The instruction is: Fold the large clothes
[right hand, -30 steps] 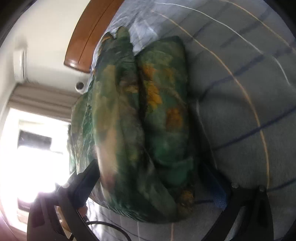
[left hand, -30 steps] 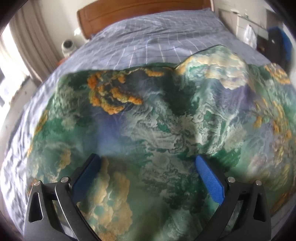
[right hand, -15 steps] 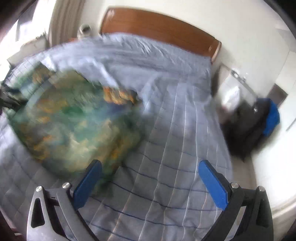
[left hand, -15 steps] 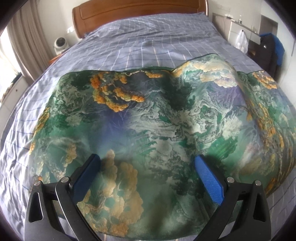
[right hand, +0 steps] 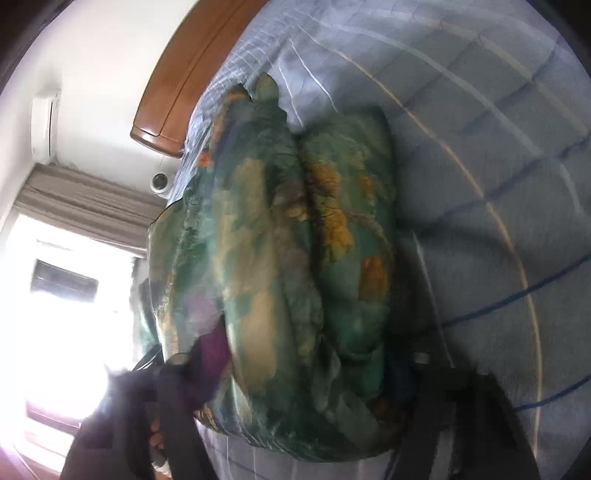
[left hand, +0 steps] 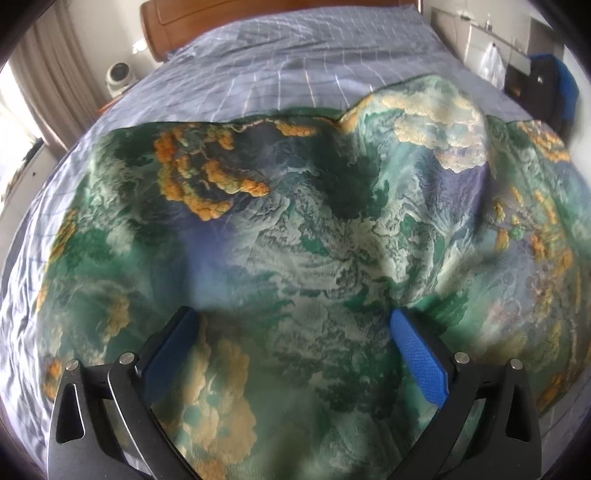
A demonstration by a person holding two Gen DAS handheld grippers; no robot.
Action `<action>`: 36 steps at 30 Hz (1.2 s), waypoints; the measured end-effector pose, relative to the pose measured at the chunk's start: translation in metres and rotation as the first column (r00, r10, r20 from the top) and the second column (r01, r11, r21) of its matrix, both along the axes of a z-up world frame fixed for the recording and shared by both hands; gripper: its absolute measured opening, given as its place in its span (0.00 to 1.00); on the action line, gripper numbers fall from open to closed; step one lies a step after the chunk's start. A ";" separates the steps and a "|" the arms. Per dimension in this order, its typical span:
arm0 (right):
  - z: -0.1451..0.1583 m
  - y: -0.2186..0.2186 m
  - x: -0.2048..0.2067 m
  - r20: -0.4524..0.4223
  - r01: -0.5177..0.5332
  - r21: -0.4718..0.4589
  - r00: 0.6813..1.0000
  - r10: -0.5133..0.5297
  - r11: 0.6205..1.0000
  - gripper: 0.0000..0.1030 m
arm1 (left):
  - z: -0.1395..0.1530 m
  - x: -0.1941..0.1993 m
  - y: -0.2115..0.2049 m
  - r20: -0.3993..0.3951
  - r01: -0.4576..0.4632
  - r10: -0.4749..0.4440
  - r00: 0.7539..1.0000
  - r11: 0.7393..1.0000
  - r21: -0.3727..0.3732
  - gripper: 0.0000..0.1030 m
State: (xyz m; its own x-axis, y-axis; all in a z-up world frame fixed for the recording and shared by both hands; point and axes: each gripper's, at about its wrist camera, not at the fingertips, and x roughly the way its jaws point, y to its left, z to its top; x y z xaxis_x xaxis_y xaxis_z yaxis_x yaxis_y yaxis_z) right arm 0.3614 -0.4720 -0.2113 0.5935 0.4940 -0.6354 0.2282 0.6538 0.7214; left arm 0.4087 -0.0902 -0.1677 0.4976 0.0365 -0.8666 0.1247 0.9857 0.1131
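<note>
A large garment printed in green, blue and orange lies spread over the bed. My left gripper hovers over its near part, pointing steeply down. Its blue pads stand wide apart and open, with the cloth lying flat beneath them. In the right wrist view the garment is bunched into thick folds at its edge. My right gripper is closing, and the bundle fills the gap between its dark, blurred fingers.
The grey checked bedsheet runs back to a wooden headboard. A small white fan and a curtain stand at the left, a dark bag with blue at the right. A bright window lies beyond the bed's edge.
The right gripper swung away over the bed with its jaws wide, then came back to the garment's bunched edge and narrowed on it. The left gripper stayed open over the cloth.
</note>
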 end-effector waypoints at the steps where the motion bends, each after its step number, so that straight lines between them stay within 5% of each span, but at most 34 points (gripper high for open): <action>1: 0.015 0.008 0.000 0.029 -0.019 -0.045 0.999 0.020 0.999 0.44 | -0.002 0.003 0.000 -0.008 0.001 -0.001 1.000 1.000 0.001 1.00; 7: 0.140 0.086 -0.002 0.276 -0.100 -0.133 0.952 0.134 0.986 0.38 | 0.001 0.011 0.011 -0.031 0.031 -0.033 0.999 0.999 -0.043 0.98; 9: 0.165 0.133 0.006 0.323 -0.131 -0.178 0.928 0.184 0.975 0.37 | 0.021 0.008 0.036 -0.033 0.032 -0.036 0.999 0.992 -0.124 0.87; 12: 0.181 0.204 0.016 0.367 -0.149 -0.255 0.899 0.238 0.956 0.37 | 0.061 0.001 0.111 -0.008 -0.034 0.033 0.999 0.949 -0.313 0.87; 17: 0.162 0.318 0.026 0.377 -0.173 -0.383 0.867 0.325 0.907 0.37 | 0.103 -0.004 0.235 0.004 -0.071 0.084 0.996 0.869 -0.489 0.88; 20: 0.128 0.384 0.031 0.341 -0.221 -0.472 0.847 0.408 0.853 0.37 | 0.109 -0.003 0.261 -0.009 -0.038 0.038 0.999 0.844 -0.535 0.88; 22: 0.104 0.424 0.029 0.314 -0.253 -0.535 0.827 0.467 0.806 0.37 | 0.102 0.002 0.262 -0.034 -0.016 -0.004 0.999 0.824 -0.567 0.88; 26: 0.083 0.452 0.015 0.338 -0.201 -0.621 0.803 0.490 0.758 0.37 | 0.082 0.019 0.243 -0.075 0.010 -0.058 0.996 0.848 -0.529 0.88; 30: 0.073 0.454 0.014 0.359 -0.164 -0.657 0.789 0.498 0.735 0.37 | 0.072 0.039 0.216 -0.109 0.014 -0.099 0.989 0.800 -0.600 0.85; 32: 0.070 0.457 0.008 0.358 -0.152 -0.692 0.776 0.519 0.706 0.37 | 0.072 0.045 0.205 -0.117 0.006 -0.093 0.989 0.808 -0.590 0.83; 35: 0.066 0.473 -0.004 0.361 -0.127 -0.730 0.763 0.537 0.671 0.37 | 0.075 0.045 0.184 -0.112 0.029 -0.103 0.988 0.849 -0.528 0.52; 36: 0.065 0.475 -0.006 0.359 -0.119 -0.738 0.764 0.536 0.664 0.37 | 0.075 0.045 0.182 -0.106 0.040 -0.110 0.988 0.857 -0.514 0.34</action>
